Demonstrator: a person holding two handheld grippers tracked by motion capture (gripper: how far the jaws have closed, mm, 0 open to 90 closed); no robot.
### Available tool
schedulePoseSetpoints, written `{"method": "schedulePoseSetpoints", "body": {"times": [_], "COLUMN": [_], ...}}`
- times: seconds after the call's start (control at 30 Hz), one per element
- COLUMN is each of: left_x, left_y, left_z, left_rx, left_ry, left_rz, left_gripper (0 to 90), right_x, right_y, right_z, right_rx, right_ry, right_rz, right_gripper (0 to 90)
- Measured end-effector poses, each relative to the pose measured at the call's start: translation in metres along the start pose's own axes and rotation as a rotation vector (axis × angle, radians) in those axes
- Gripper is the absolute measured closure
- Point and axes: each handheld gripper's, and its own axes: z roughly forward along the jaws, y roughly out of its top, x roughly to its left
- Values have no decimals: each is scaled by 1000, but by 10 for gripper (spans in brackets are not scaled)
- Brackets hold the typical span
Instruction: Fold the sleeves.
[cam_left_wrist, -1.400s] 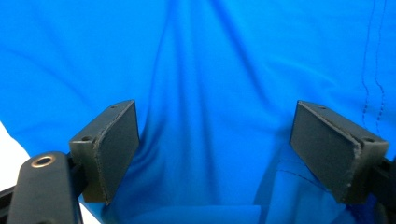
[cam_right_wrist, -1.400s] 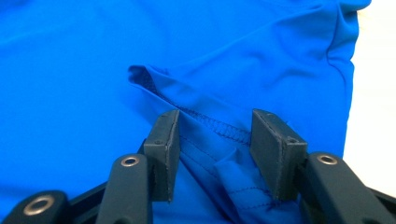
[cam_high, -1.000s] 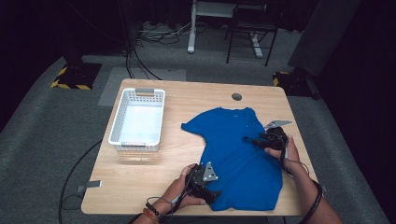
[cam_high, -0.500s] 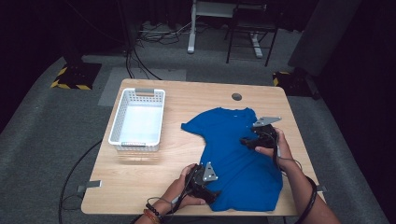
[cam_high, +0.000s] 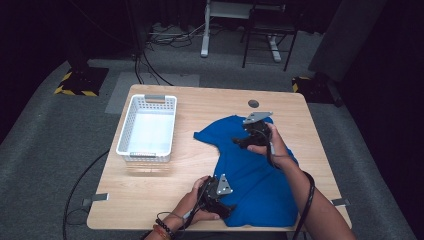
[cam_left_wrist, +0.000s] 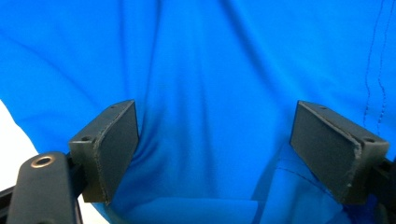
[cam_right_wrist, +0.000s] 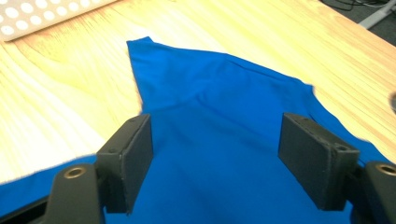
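A bright blue T-shirt (cam_high: 250, 170) lies spread on the right half of the wooden table (cam_high: 200, 115). My left gripper (cam_high: 222, 206) rests at the shirt's near left hem, open, its jaws wide apart over the blue cloth (cam_left_wrist: 210, 93). Over the shirt's upper part near the collar, my right gripper (cam_high: 241, 142) is held open and points left. Between its jaws I see a sleeve (cam_right_wrist: 154, 65) of the shirt and the blue body (cam_right_wrist: 219, 140) below. Neither gripper holds cloth.
A white plastic basket (cam_high: 148, 129) with nothing in it stands on the table's left half. A small dark round disc (cam_high: 253, 104) is set in the table at the back. Bare wood lies between the basket and the shirt. Cables and a chair stand on the floor behind.
My right gripper has moved left and slightly back, from the shirt's right side to over its upper middle. The left gripper has stayed at the near hem.
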Motion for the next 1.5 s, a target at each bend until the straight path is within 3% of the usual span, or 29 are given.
{"method": "schedulePoseSetpoints", "body": {"times": [0.2,0.23,0.27,0.4,0.67,0.97,1.23,1.5], "left_x": [0,0,0,-1,-1,-1,-1,-1], "left_y": [-1,-1,-1,-2,-2,-2,-2,-2], "left_z": [-1,-1,-1,-2,-2,-2,-2,-2], "left_rx": [1,3,-2,1,3,0,1,0], "left_ry": [-1,-1,1,0,-3,-3,-3,-3], "left_rz": [0,0,3,-1,4,2,2,2], "left_gripper": [158,158,160,162,164,164,163,164], "right_x": [0,17,22,32,46,59,65,70], "right_y": [1,23,27,34,49,61,62,64], "right_z": [1,33,43,56,75,96,116,127], "right_rx": [-1,22,29,48,69,89,119,108], "right_ry": [0,40,54,69,93,89,85,82], "right_rz": [-4,-20,-17,-41,-60,-85,-62,-58], "right_gripper": [290,291,293,294,303,318,373,460]}}
